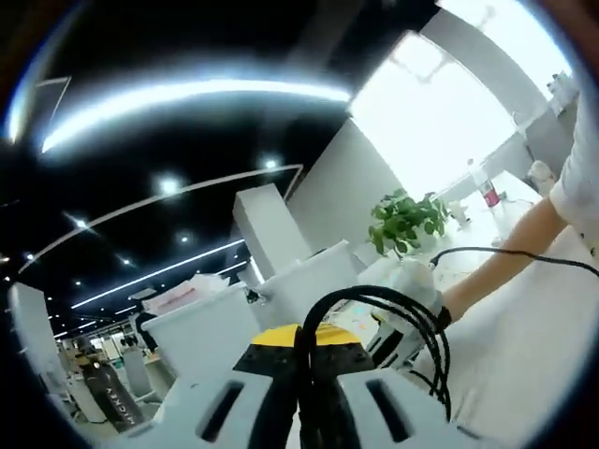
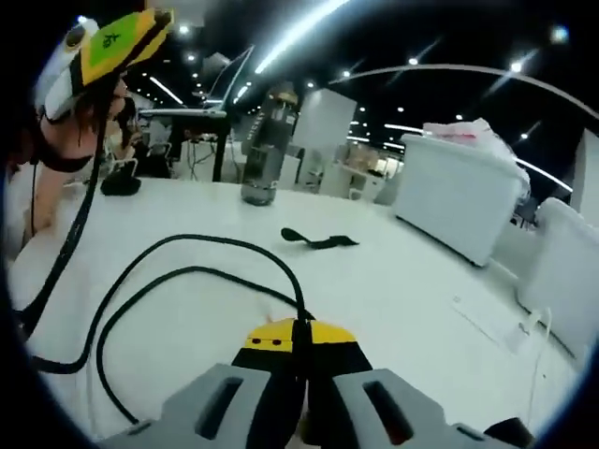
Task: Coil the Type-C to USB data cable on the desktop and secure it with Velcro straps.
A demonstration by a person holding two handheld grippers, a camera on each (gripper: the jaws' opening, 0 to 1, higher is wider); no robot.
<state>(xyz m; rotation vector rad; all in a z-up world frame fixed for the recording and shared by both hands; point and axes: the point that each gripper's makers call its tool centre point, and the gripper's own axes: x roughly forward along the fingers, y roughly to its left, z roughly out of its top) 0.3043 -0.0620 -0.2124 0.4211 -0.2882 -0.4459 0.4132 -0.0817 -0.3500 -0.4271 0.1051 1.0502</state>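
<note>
Cable [image 1: 393, 309] loops, thin, black and glossy, rise at lower centre of the left gripper view, pinched in the left gripper [image 1: 314, 388]; where the strands end is cut off. Right gripper [image 2: 301, 374] clamps one strand [image 2: 187, 271] curving across the white table [image 2: 402, 281]. Flat dark strap [image 2: 318, 240] lies mid-frame beside a blurred bottle [image 2: 265, 150].

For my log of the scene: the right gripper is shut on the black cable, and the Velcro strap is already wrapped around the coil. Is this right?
One part is wrong. In the right gripper view, the right gripper is indeed shut on the black cable, but the Velcro strap is not wrapped around anything: it lies loose on the white desktop, apart from the cable, beyond the loops.
</note>
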